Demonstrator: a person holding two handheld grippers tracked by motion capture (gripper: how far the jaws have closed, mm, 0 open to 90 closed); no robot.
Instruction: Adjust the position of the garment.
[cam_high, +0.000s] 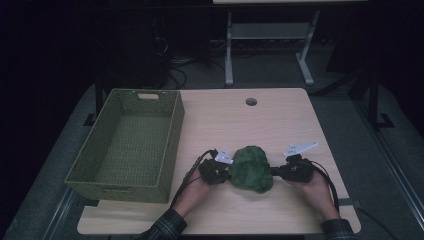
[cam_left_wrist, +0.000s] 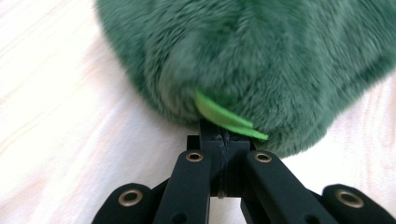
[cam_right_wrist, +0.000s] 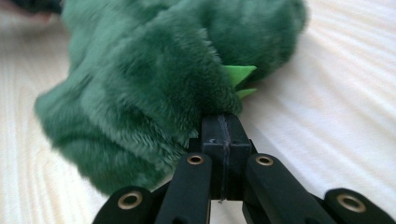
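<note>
Dim room, dark floor, a pale wooden table (cam_high: 280, 120) with a cable hole near its far edge. A green woven basket (cam_high: 172, 135) stands on the left half of the table, nothing visible inside it.

A green plush toy (cam_high: 251, 168) sits near the front edge, right of the basket and apart from it, between the two tools. Left gripper (cam_high: 226, 171) is pinched tight on the plush's left side; in the left gripper view its jaws meet on fur beside a bright green felt tab (cam_left_wrist: 229, 119). Right gripper (cam_high: 274, 173) is likewise clamped on the opposite side; the right gripper view shows its tips buried in pile next to another felt tab (cam_right_wrist: 240, 74). Whether the toy rests on the wood or is just clear of it, I cannot tell.

Judgement: the step in hand looks like a two-handed carry toward the basket.

Notes for doing it well:
- Each grip seems to hold only a pinch of fur, so move both hands together, keeping the spacing constant; pulling apart may strip the grip.
- Raise enough to clear the basket's near wall before crossing.
- Release over the basket floor, both sides at once.
</note>
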